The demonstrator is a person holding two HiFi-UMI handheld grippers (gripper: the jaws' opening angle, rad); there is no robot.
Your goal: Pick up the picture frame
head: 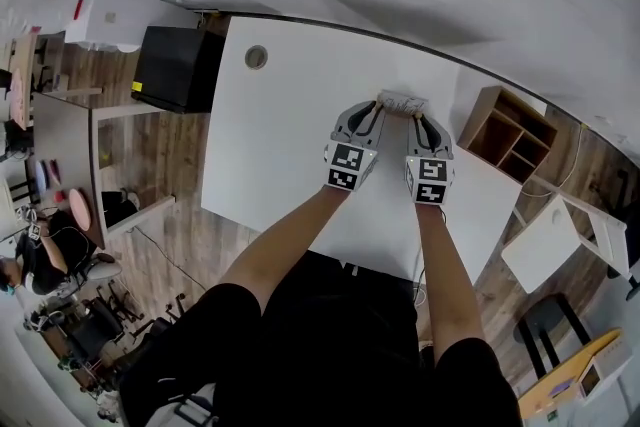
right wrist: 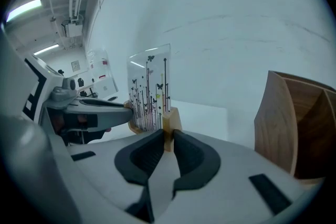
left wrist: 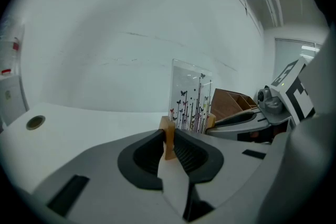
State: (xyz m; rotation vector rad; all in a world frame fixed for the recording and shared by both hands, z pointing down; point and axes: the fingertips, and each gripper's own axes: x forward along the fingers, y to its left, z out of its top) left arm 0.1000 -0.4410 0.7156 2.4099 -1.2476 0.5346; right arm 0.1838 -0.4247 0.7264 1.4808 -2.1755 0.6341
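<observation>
The clear acrylic picture frame, upright on 2 pale wooden feet, is at the far edge of the white worktop. It is likely light, stiff and slippery-paned. The left tool and right tool each clamp 1 foot.

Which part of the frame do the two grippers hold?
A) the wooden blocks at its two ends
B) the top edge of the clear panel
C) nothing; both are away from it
A: the left gripper is shut on one wooden block and the right gripper on the other, at the two ends of the frame.
</observation>
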